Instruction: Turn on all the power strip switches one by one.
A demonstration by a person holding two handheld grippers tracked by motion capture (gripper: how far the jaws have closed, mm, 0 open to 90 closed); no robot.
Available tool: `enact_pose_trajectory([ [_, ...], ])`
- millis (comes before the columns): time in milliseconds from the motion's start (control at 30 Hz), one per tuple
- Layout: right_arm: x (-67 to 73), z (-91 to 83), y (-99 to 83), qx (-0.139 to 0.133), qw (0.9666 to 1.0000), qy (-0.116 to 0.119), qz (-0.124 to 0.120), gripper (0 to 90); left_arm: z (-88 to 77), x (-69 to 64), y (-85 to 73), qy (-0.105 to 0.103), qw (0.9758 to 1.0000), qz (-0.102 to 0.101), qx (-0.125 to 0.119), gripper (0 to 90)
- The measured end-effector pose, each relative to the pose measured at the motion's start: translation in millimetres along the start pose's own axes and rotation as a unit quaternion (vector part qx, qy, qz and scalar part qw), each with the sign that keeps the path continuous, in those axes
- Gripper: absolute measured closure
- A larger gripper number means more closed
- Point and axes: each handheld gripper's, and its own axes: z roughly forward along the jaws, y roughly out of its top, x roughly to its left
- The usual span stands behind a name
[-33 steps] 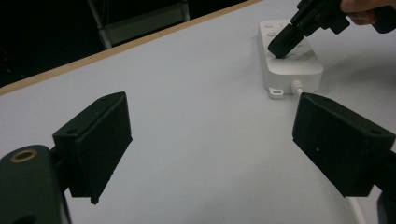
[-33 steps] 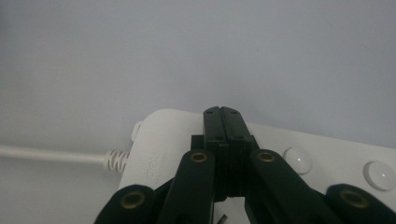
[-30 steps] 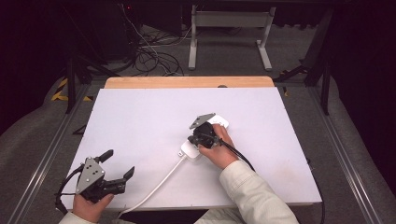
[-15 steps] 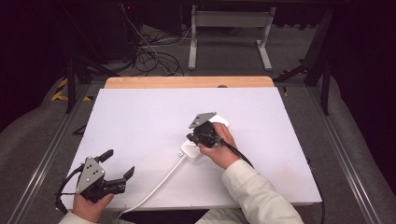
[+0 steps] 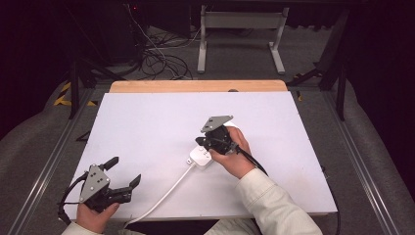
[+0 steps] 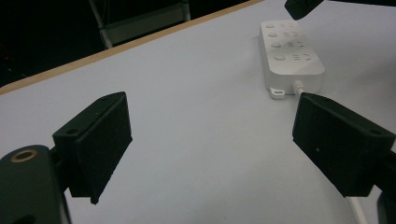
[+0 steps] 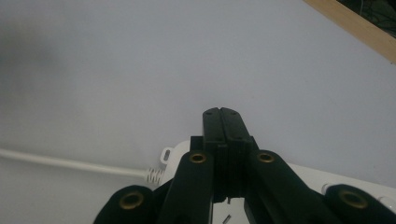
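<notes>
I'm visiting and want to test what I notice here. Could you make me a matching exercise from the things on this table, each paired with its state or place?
Things:
1. left gripper
2. right gripper
3. white plastic power strip
4. white round cable

States or places:
A. jaws pressed together, nothing between them
B. runs off the table's near edge
C. jaws wide apart, empty
D. lies flat on the white table top, under one hand

Pairs: 1-C, 2-A, 3-D, 4-B
</notes>
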Motion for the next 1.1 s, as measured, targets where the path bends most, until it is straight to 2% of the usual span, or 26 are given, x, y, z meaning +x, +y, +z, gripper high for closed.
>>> enact_pose_trajectory([
  [67,-0.8,-1.0,-0.2,-0.002,1.0,0.002,0.004,89.8,-0.2,0.5,-0.2,0.0,1.0,0.0,0.0,12.0],
  [133,-0.7,-2.2,-0.5,-0.012,0.9999,0.002,0.007,80.9,-0.5,0.5,-0.1,0.0,1.0,0.0,0.0,12.0],
  [267,-0.4,-8.8,-1.6,-0.036,0.9993,0.003,0.012,57.4,-0.8,0.2,0.0,0.0,1.0,0.0,0.0,12.0],
  [300,-0.6,-11.5,-2.0,-0.038,0.9992,0.004,0.012,54.1,-0.9,0.2,0.0,0.0,1.0,0.0,0.0,12.0],
  [367,-0.8,-17.9,-3.1,-0.044,0.9988,0.012,0.019,49.9,-0.8,0.2,-0.2,0.0,1.0,0.001,0.001,12.0],
  [500,-0.5,-34.6,-7.6,-0.057,0.998,0.012,0.025,44.4,-0.7,-0.7,0.3,0.0,1.0,-0.001,0.0,12.0],
  [700,0.4,-57.1,-20.9,-0.079,0.9965,0.004,0.027,30.1,0.0,-0.7,0.2,0.001,1.0,-0.001,0.001,12.0],
  [767,0.6,-64.2,-26.6,-0.086,0.9959,-0.004,0.027,28.1,-0.1,-0.8,0.2,0.001,1.0,-0.001,0.0,12.0],
  [833,-0.1,-71.2,-32.8,-0.094,0.995,-0.007,0.033,29.7,0.0,-0.8,0.1,0.001,1.0,-0.001,0.001,12.0],
  [1100,-0.3,-90.0,-64.6,-0.109,0.9929,-0.009,0.047,26.6,-0.4,-1.4,0.4,0.001,1.0,-0.001,0.0,12.0],
])
